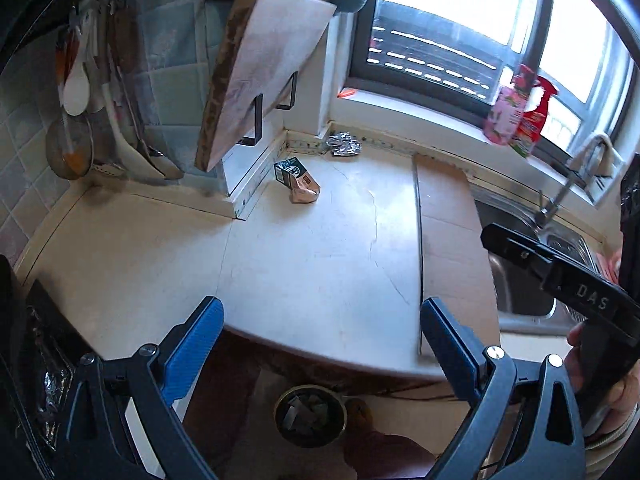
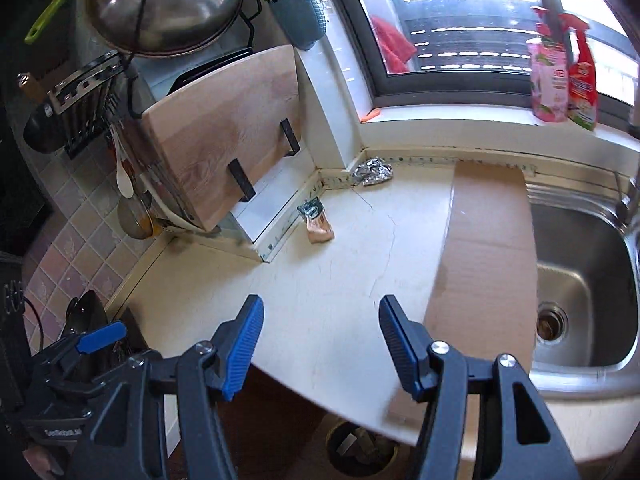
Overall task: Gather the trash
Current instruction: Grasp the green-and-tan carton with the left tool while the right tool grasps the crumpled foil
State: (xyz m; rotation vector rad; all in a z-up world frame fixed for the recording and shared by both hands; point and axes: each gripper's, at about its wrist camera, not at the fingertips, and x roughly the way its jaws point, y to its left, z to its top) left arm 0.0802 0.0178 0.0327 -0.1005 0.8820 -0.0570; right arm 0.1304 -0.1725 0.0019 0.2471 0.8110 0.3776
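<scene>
A crumpled brown and dark wrapper (image 1: 298,184) (image 2: 317,222) lies on the white counter (image 1: 312,256) (image 2: 332,280) near the back corner. A ball of silver foil (image 1: 343,144) (image 2: 372,172) rests against the back wall under the window. My left gripper (image 1: 320,320) hangs open above the counter's front edge, nothing between its blue pads. My right gripper (image 2: 320,320) is open too, over the front of the counter, empty. A round bin (image 1: 310,416) (image 2: 362,450) with scraps in it stands on the floor below the counter edge. The right gripper's black body (image 1: 560,272) shows at the right of the left wrist view.
A wooden cutting board (image 1: 260,76) (image 2: 228,132) leans in a rack at the back left. A sheet of cardboard (image 1: 452,232) (image 2: 486,252) lies beside the steel sink (image 2: 584,280). Bottles (image 2: 560,80) stand on the window sill. Utensils (image 1: 84,100) hang on the tiled wall.
</scene>
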